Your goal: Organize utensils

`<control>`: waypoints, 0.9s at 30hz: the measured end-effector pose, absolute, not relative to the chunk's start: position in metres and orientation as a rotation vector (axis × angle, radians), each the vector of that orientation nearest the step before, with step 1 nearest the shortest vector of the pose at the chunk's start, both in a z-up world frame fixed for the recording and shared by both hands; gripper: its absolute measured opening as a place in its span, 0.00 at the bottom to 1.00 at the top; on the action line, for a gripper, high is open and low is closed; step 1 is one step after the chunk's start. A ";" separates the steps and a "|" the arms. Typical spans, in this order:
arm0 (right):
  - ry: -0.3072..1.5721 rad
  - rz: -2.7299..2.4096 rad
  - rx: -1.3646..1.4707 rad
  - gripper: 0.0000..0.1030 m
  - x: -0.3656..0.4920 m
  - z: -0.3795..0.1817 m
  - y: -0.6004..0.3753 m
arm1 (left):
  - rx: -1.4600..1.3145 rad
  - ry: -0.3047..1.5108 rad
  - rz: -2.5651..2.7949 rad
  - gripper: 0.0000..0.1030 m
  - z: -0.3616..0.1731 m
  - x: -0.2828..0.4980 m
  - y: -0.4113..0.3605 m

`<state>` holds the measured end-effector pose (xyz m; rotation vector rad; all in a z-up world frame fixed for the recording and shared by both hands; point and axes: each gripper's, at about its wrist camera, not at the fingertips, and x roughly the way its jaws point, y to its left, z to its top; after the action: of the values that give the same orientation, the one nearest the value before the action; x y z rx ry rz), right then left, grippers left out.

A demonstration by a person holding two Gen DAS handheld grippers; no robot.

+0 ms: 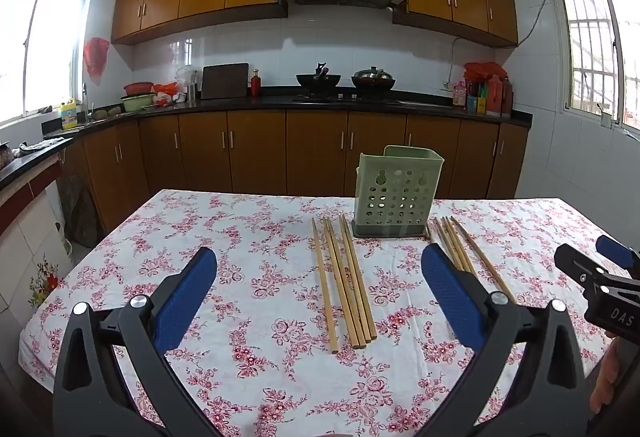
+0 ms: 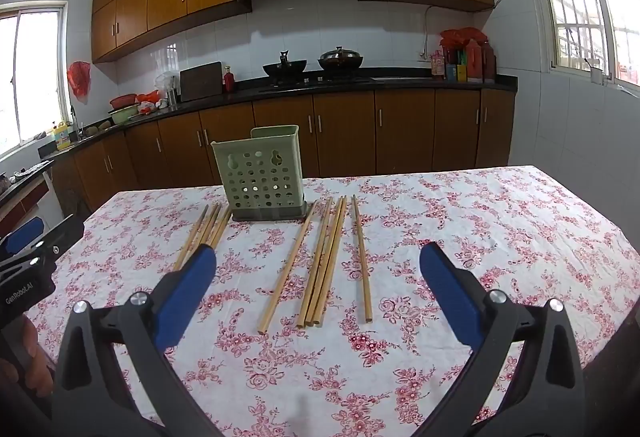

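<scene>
Nothing done yet. Both my grippers, left [image 1: 320, 277] and right [image 2: 318, 273], fingers spread wide, empty. Chopsticks [image 1: 344, 281] lie in 2 groups flanking the holder [image 1: 394, 193] on the tabletop [image 1: 240, 237]; all still to load.

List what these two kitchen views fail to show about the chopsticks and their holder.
- Green perforated plastic holder: inside hidden by its own walls, both views.
- Left wrist view: right bamboo chopstick group partly behind the left tool finger.
- Right wrist view: left bamboo chopstick group ends behind the right tool finger.
</scene>
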<state>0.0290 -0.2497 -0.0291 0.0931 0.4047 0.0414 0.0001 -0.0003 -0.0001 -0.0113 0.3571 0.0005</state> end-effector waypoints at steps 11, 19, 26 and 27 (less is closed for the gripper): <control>0.406 0.042 0.094 0.96 0.029 -0.029 -0.250 | -0.013 0.358 -0.001 0.98 0.000 0.000 0.000; 0.406 0.041 0.093 0.96 0.029 -0.029 -0.250 | -0.014 0.360 -0.001 0.98 -0.001 0.001 -0.004; 0.406 0.041 0.094 0.96 0.029 -0.028 -0.250 | -0.013 0.360 -0.001 0.98 -0.001 0.001 -0.004; 0.407 0.042 0.094 0.96 0.029 -0.028 -0.250 | -0.013 0.360 -0.001 0.98 -0.001 0.001 -0.004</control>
<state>0.0290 -0.2496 -0.0283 0.0941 0.4067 0.0415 0.0013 -0.0039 -0.0006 -0.0125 0.3596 -0.0013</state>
